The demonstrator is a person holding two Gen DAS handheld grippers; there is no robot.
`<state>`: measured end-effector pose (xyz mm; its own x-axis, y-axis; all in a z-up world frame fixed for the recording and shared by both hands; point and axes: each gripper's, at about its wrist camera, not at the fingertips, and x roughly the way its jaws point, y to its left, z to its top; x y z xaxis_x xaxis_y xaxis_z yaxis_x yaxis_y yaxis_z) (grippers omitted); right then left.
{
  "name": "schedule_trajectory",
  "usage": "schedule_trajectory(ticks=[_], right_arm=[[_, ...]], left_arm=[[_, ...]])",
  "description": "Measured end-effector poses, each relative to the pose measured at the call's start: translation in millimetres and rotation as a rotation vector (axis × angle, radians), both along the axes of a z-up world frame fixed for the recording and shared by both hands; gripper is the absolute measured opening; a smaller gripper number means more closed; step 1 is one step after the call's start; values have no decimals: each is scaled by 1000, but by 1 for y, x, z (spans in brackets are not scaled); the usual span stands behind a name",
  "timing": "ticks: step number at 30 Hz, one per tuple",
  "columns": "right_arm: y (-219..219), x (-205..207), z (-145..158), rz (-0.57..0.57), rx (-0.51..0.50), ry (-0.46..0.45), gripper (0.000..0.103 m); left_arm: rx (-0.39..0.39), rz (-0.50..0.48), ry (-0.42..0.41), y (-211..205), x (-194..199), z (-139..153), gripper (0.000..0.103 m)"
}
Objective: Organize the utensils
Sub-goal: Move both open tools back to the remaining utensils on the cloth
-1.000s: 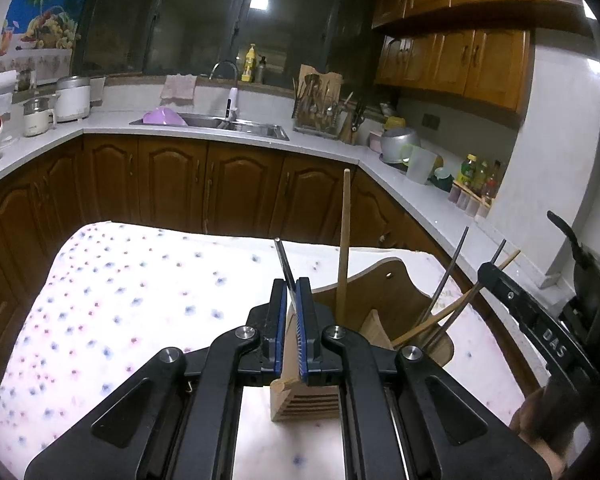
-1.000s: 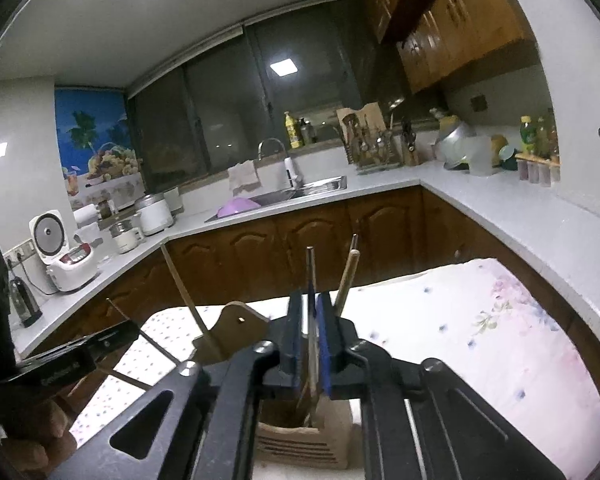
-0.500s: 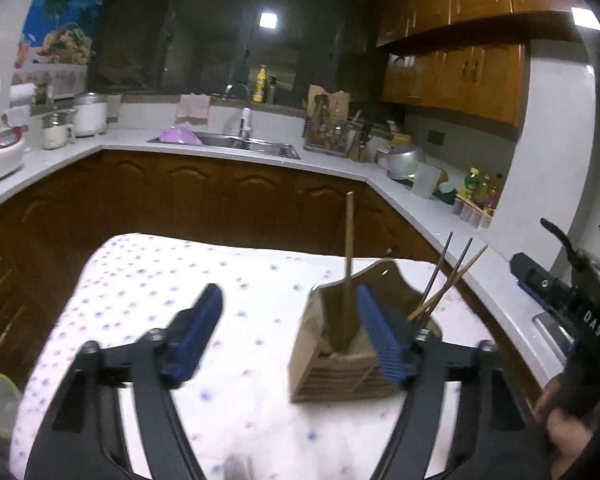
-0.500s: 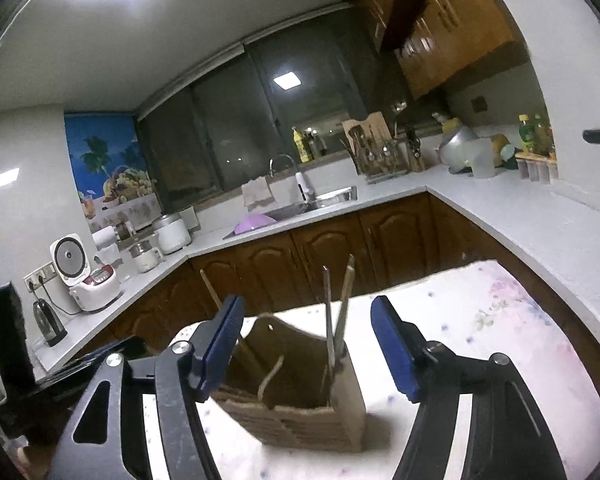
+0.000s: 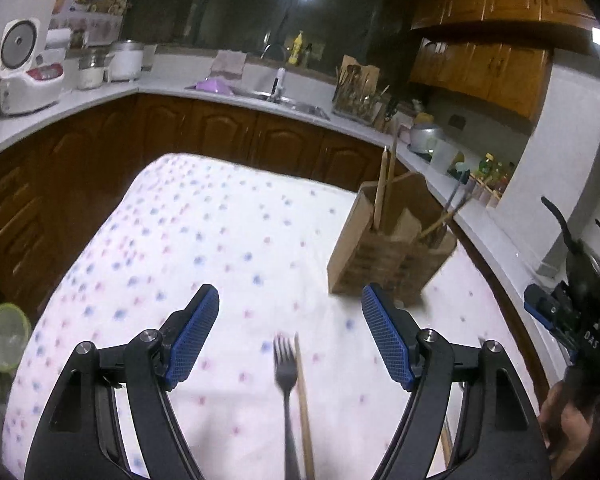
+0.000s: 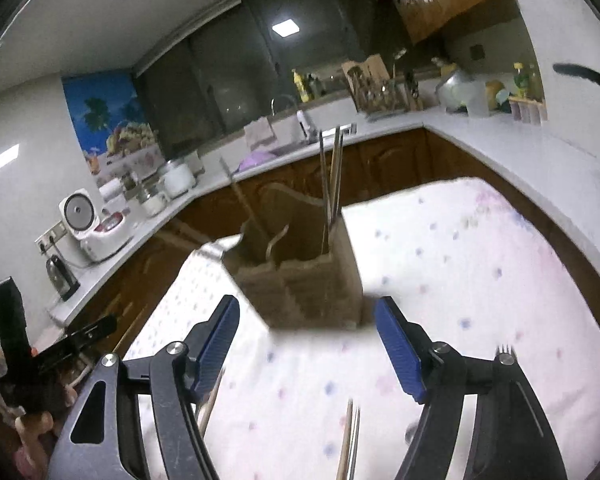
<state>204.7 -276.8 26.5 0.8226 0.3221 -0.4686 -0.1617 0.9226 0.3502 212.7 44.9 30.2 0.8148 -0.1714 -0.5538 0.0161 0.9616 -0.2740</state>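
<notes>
Fork (image 5: 285,376): lies flat on the dotted tablecloth (image 5: 204,240) at lower centre of the left wrist view, tines toward the top of the frame, handle running down out of the bottom edge; long axis near vertical in the picture
Wooden chopstick (image 5: 302,404): just beside the fork on its right, parallel to it, same lengthwise run; whether the two touch is hard to tell through the blur
Wooden utensil holder (image 5: 384,248): upright at right of centre in the left wrist view, near the table's right edge; its compartments hold upright wooden chopsticks (image 5: 382,188) at the left and a leaning bunch of metal and wooden sticks (image 5: 448,212) at the right
Same holder, right wrist view (image 6: 300,272): centre of frame, with tall sticks (image 6: 330,176) standing nearly vertical in its right compartment
Open room: a broad bare stretch of cloth fills the left and centre of the left wrist view; the cloth's far edge meets brown cabinet fronts (image 5: 228,136)
Left gripper (image 5: 290,334): jaws spread wide, blue pads (image 5: 192,334) well apart, nothing between them; the fork tips sit below and between the pads, untouched
Right gripper (image 6: 308,350): jaws spread wide and holding nothing, holder seen beyond the gap; a thin utensil pair (image 6: 350,440) lies on the cloth at lower centre, apart from the pads
</notes>
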Motion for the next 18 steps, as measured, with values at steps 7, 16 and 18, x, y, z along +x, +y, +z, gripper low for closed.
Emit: schedule_trajectory(ticks=[7, 16, 18], right_arm=[[-2, -43, -9, -7, 2, 37, 72], [-7, -72, -31, -43, -20, 104, 72], [-8, -74, -35, -46, -22, 115, 72]], left_arm=[[-16, -5, 47, 7, -41, -17, 75], [-13, -28, 98, 3, -63, -34, 75], [-12, -34, 110, 3, -65, -38, 75]])
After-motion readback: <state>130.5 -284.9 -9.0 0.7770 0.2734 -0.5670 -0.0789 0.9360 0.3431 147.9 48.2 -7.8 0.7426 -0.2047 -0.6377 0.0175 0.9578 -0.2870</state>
